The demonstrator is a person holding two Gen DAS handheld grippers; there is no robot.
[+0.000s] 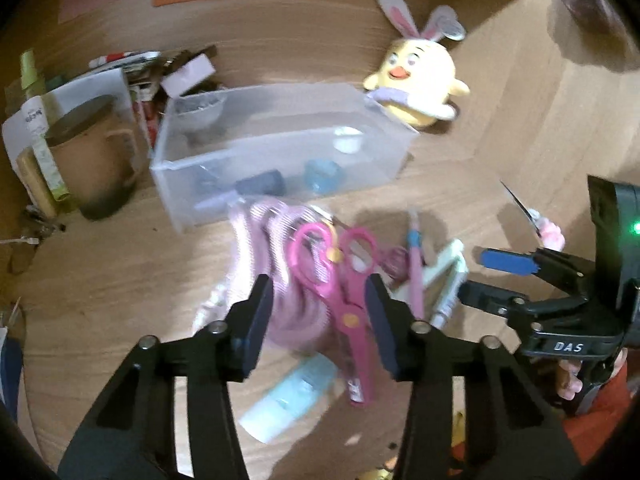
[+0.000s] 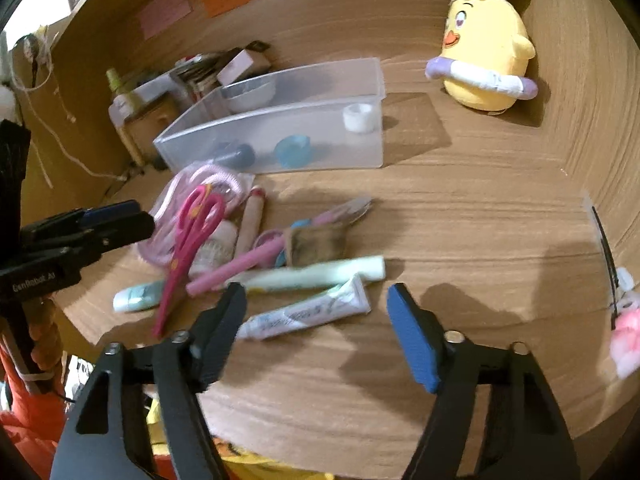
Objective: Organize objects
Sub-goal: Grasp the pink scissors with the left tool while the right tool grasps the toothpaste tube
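On the wooden table [image 2: 460, 216] a loose heap of small things lies in front of a clear plastic bin [image 2: 280, 120], well within reach of both tools. From the left wrist view, the left gripper [image 1: 320, 312] hangs over the heap with its jaws partly open, one finger on each side of the pink scissors [image 1: 344, 296]; the pads do not appear to press on the scissors, and motion blur makes contact hard to judge. The scissors lie across a pink coiled bundle in a clear wrapper [image 1: 268, 240], handles pointing toward the bin. Just beside the blades rests a pale blue tube [image 1: 288, 396].

From the right wrist view, the right gripper [image 2: 316, 320] is spread wide and holds nothing, hovering above the near edge of the heap. Between and just beyond its fingers lies a white toothpaste tube [image 2: 308, 314], with a pale green tube [image 2: 320, 274] and a pink pen [image 2: 236, 266] just past it, and a small brown brush [image 2: 316, 242] farther back.

Inside the bin sit a white cap [image 2: 359, 118] at the right end, a blue round piece [image 2: 293, 150] and a dark cylinder [image 2: 236, 154] toward the left. A yellow chick plush with bunny ears [image 2: 484, 56] stands apart to the right of the bin, and a brown mug [image 1: 84, 152] stands to its left
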